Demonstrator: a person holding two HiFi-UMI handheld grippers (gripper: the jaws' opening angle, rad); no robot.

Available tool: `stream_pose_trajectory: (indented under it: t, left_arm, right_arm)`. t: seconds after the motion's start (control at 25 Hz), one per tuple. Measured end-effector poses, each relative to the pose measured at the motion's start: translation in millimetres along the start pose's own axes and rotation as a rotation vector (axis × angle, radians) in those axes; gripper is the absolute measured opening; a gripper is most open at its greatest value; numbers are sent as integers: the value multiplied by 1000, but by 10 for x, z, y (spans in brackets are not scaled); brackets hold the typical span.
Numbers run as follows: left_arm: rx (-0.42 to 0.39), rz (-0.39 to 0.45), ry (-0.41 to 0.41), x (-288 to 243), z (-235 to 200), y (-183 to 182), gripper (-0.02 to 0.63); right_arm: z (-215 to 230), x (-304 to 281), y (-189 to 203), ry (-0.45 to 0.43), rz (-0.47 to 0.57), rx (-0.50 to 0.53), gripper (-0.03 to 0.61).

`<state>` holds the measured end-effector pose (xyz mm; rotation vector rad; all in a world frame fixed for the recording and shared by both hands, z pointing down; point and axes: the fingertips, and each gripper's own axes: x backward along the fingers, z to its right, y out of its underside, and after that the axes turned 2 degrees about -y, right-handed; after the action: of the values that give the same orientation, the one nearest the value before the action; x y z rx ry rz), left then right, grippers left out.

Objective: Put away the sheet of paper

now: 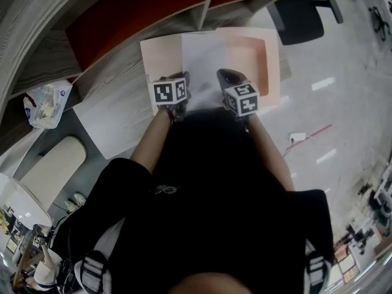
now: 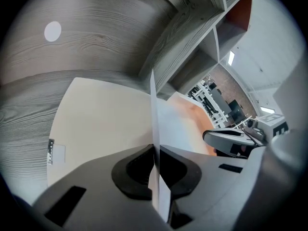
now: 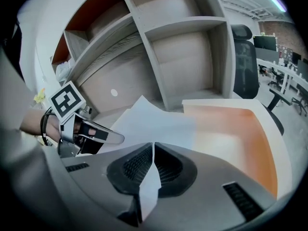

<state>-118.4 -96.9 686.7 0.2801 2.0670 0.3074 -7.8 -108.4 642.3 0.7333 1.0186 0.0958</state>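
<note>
Left gripper (image 1: 182, 78) pinched shut on near edge of sheet of paper (image 1: 205, 57), left part. Right gripper (image 1: 228, 76) pinched on same edge, right part. Both pitched downward, side by side.

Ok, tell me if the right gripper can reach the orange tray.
Probably yes: the orange tray lies open just ahead of the right gripper; only the sheet clamped in it lies between.

White sheet of paper (image 1: 205, 57) at upper centre. Pale peach-orange file case (image 1: 260, 63) at upper right. Grey wood-grain desk (image 1: 116, 97). Rust-red shelf backs (image 1: 128, 17). My marker cubes (image 1: 169, 92) show black-and-white square patterns.
</note>
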Motion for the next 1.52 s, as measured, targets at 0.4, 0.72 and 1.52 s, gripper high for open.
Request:
stream_pose_trajectory:
  t: [0.4, 0.72, 1.52]
  left_arm:
    - [-2, -1, 8, 9, 12, 0, 46]
    - [-2, 2, -3, -23, 32, -1, 46]
    - [26, -2, -2, -113, 81, 7, 46]
  right_arm:
    - [-221, -53, -13, -52, -14, 20, 29]
    - [-172, -64, 17, -49, -16, 24, 29]
    - [-137, -33, 40, -61, -34, 26, 28]
